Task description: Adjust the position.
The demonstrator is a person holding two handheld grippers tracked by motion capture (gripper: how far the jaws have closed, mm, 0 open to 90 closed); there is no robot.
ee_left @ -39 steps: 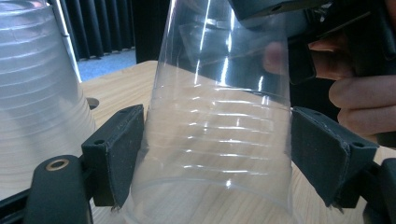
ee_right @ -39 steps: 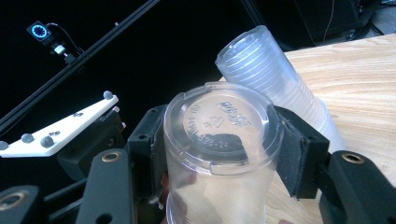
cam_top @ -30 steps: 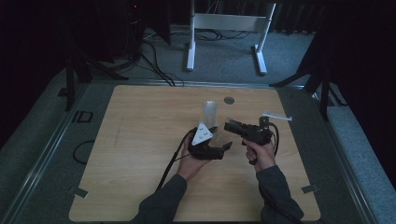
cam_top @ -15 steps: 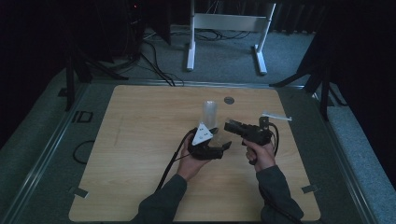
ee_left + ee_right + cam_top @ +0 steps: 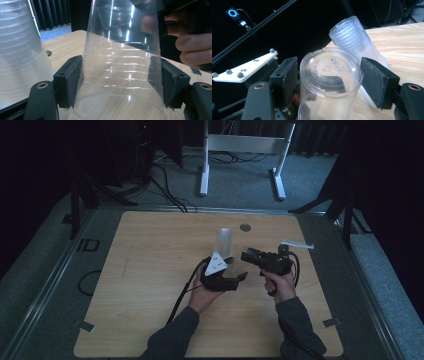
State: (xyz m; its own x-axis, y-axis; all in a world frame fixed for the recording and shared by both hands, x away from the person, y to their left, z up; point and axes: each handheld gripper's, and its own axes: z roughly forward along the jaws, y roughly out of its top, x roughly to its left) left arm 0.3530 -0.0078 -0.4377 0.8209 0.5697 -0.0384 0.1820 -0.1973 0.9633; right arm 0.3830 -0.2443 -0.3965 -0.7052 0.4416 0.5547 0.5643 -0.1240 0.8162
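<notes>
Clear cup (image 5: 122, 75) held upside down just right of the cup stack (image 5: 225, 241)

Left gripper (image 5: 120, 82) is clamped on the cup's wide lower wall, probably to steady it beside the stack on the surface (image 5: 150, 285); right gripper (image 5: 329, 82), whose jaws have just been opening, straddles the cup's base without pressing, seemingly letting go.

**Clear cup apart from the stack**

A clear plastic cup (image 5: 122, 72) stood upside down, its ribbed wall tapering upward and its rim close to the wooden tabletop. Its flat base (image 5: 329, 71), stamped with raised lettering, faced up. Just beside it rose a stack of like cups (image 5: 354, 42), also inverted and nested, showing frosted where the walls overlapped. In the high view the stack (image 5: 224, 240) stood upright near the table's middle.
</notes>
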